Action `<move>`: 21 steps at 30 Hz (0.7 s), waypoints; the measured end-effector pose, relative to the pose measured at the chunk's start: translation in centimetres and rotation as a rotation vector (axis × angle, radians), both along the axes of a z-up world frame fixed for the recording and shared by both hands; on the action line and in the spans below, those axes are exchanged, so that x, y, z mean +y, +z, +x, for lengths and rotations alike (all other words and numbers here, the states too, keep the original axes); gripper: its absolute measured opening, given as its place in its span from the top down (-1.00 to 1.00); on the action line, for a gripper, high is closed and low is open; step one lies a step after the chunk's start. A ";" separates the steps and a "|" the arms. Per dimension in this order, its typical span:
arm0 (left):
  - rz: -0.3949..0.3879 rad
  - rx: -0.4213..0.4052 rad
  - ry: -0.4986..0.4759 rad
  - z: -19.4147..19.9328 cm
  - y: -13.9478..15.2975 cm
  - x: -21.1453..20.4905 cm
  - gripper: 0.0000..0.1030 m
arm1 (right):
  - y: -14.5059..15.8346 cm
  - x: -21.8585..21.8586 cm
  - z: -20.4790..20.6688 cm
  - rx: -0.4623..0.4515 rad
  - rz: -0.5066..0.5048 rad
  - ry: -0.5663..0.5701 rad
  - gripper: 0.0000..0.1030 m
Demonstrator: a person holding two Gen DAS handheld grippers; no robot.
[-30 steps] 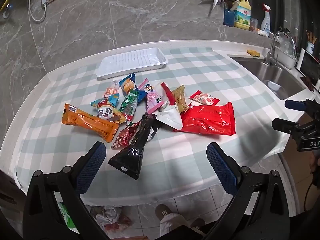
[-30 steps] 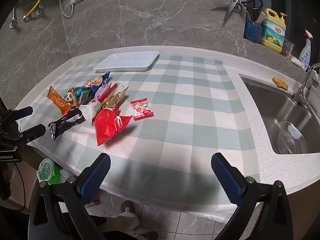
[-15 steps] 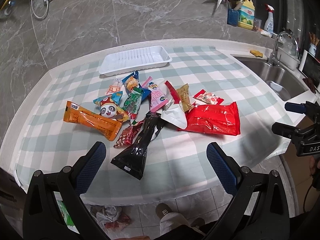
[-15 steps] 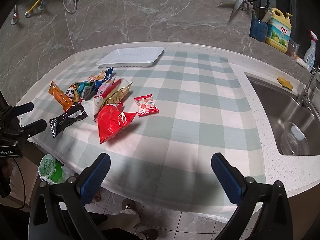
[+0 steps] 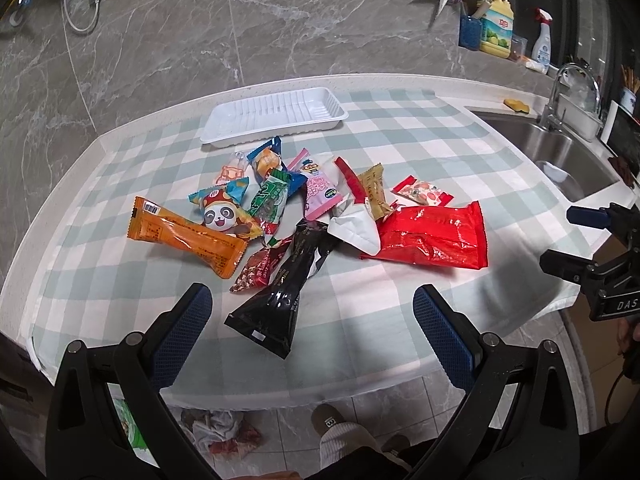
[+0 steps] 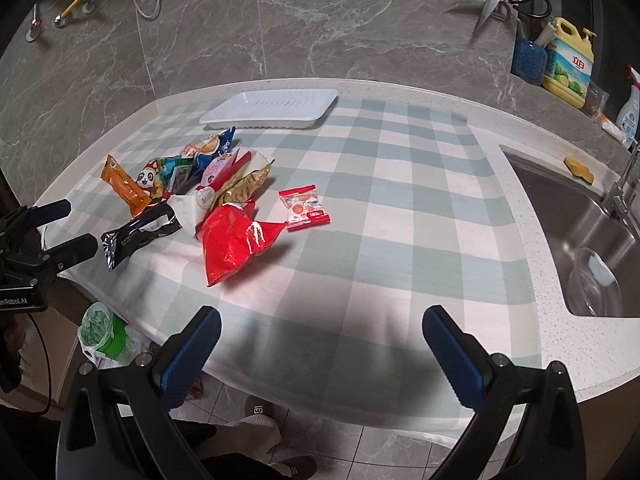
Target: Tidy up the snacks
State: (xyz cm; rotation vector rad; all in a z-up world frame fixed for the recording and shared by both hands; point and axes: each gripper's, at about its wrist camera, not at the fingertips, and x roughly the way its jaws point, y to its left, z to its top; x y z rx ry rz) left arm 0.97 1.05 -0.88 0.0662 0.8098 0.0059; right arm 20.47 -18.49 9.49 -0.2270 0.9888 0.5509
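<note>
A heap of snack packets lies on the checked cloth: a black pouch [image 5: 280,292], an orange bar [image 5: 186,242], a panda packet [image 5: 222,214], a big red bag [image 5: 432,236] and a small red packet [image 5: 422,194], among several others. A white empty tray [image 5: 274,114] stands behind them. My left gripper [image 5: 312,320] is open and empty, above the front edge just short of the black pouch. My right gripper [image 6: 320,340] is open and empty over bare cloth, right of the heap; the red bag [image 6: 232,244] and small red packet [image 6: 304,208] lie ahead of it.
A steel sink [image 6: 580,232] with a tap is sunk into the counter at the right. Bottles and scissors [image 6: 492,4] stand along the marble back wall. The floor below the front edge holds a green-lidded bag [image 6: 100,328] and the person's slippered foot [image 5: 332,426].
Both grippers have moved slightly forward and closer to the table; the snacks now look a little nearer. Nothing on the cloth has moved.
</note>
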 end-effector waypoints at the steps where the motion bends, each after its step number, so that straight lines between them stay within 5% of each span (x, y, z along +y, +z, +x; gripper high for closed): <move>1: 0.000 0.001 0.001 0.0 0.0 0.0 -0.97 | 0.0 0.1 0.0 0.002 0.000 0.004 -1.00; 21: -0.001 0.002 -0.001 0.1 -0.1 0.1 -0.97 | -0.2 0.7 -0.1 0.002 -0.003 0.020 -1.00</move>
